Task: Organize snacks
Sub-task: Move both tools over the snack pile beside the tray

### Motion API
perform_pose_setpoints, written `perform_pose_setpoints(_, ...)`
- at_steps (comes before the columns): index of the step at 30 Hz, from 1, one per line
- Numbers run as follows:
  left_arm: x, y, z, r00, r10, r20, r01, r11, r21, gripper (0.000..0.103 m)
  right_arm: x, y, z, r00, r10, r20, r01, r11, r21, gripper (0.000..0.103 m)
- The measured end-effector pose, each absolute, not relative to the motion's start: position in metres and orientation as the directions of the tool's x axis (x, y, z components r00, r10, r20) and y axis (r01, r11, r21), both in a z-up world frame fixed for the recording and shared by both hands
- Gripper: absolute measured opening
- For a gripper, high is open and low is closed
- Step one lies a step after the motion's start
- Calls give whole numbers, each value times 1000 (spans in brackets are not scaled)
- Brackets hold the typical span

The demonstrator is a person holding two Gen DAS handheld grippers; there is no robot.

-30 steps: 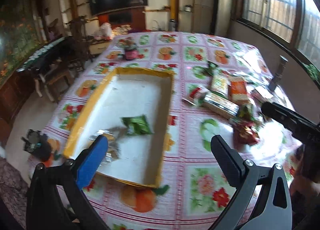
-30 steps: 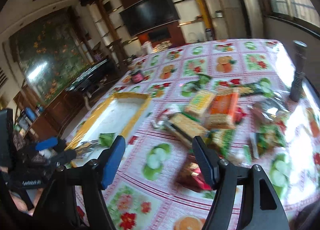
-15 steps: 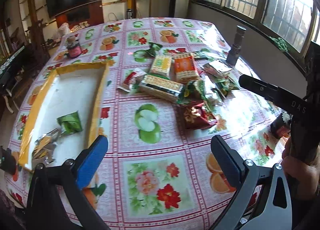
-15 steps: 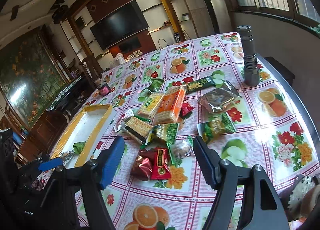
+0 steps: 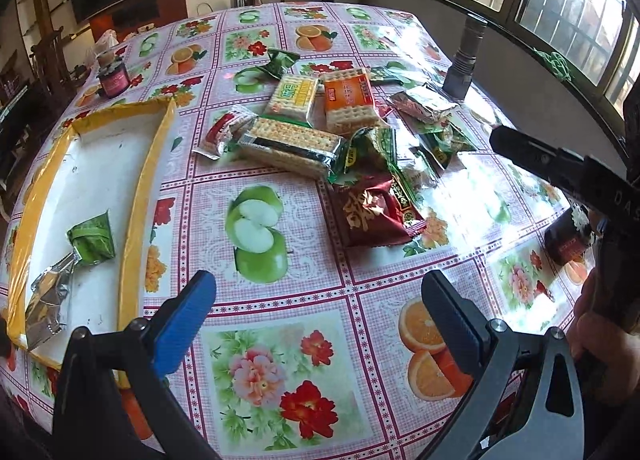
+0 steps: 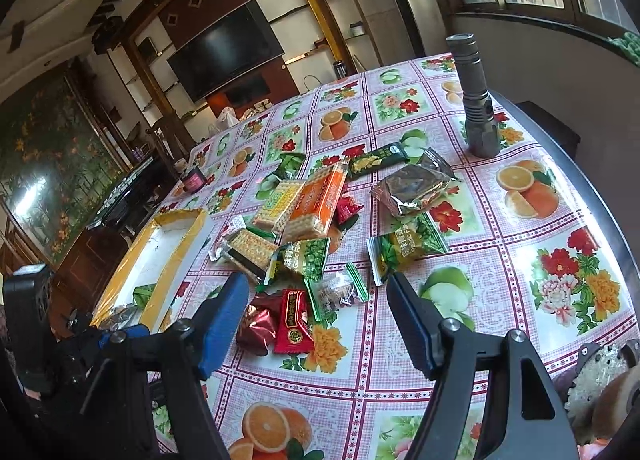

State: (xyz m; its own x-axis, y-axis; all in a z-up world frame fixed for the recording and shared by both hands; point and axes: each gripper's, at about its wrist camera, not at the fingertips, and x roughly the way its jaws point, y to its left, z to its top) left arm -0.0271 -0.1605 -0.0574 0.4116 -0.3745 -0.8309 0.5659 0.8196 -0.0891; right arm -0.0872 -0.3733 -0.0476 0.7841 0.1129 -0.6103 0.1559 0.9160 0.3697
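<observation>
Right now both grippers, left gripper (image 5: 316, 306) and right gripper (image 6: 316, 312), are spread wide, holding nothing above the snacks (image 6: 304, 215).

A yellow-rimmed white tray (image 5: 144, 163) lies left of the left gripper's fingers, holding 2 packets: a green one (image 5: 93, 239) and a silver foil one (image 5: 46, 306). Ahead of the fingers, loose snacks lie heaped together: a long cracker pack (image 5: 292, 147), an orange cracker pack (image 5: 349, 99) and a dark red pouch (image 5: 374, 215) nearest.
</observation>
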Motion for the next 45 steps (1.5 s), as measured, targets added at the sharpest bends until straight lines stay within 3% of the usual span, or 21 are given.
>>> perform_pose_setpoints(22, -19, -165, -80, 300, -393, -869, 532, 825, -189, 102, -91, -381, -63, 746, 124, -654, 176, 911, 373, 72)
perform_pose_setpoints(24, -17, -163, -80, 280, -420, -864, 510, 827, -236, 102, -91, -380, -62, 748, 121, -653, 176, 912, 371, 72)
perform_pose_setpoints(28, -12, -143, -80, 262, -568, -780, 399, 800, -448, 103, -94, -381, -56, 756, 110, -646, 177, 915, 363, 72)
perform_pose_setpoints(30, -10, -141, -81, 262, -582, -770, 370, 797, -477, 103, -95, -382, -54, 759, 105, -642, 179, 916, 360, 72)
perform_pose_setpoints(35, -6, -156, -80, 320, -374, -871, 448, 869, -209, 103, -96, -383, -53, 761, 104, -640, 180, 915, 362, 72)
perform_pose_setpoints(39, -9, -157, -75, 423, -299, -856, 462, 883, -80, 103, -97, -381, -54, 759, 110, -642, 174, 916, 362, 72)
perform_pose_setpoints(45, -11, -153, -70, 419, -317, -851, 474, 876, -92, 103, -97, -379, -55, 755, 116, -645, 170, 916, 363, 72)
